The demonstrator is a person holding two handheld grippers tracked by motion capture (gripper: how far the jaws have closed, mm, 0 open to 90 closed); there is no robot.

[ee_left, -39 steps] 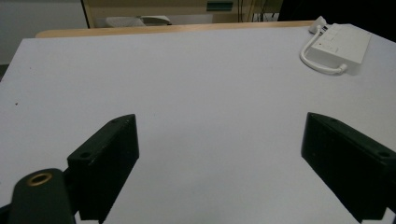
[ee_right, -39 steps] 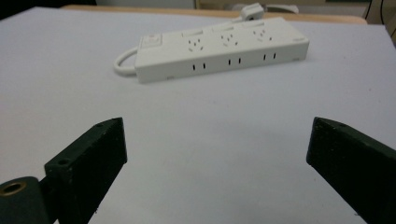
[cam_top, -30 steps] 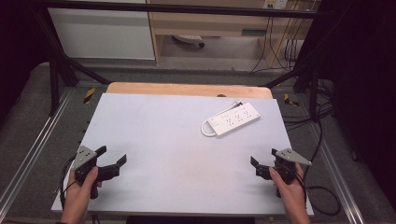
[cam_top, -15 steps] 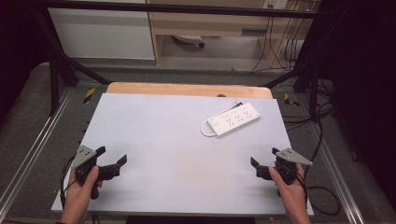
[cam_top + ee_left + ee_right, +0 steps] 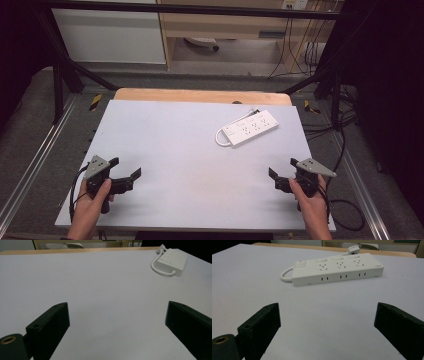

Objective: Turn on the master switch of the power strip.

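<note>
So the white plastic power strip with its looped cord [image 5: 251, 128] sits far-right on the pale grey tabletop [image 5: 190, 150], long axis slanting up toward the right. Right gripper [image 5: 282, 172] is clearly nearer, strip straight ahead of it; left gripper [image 5: 125, 170] is well apart. Both have jaws spread wide, holding nothing.

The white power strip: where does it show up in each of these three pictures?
High view: the power strip lies right of centre, toward the far end of the table.
Left gripper view: the power strip sits in the top right corner.
Right gripper view: the power strip lies across the upper middle, sockets facing up.
Shared landmark: its looped white cord, curling from one end.
</note>
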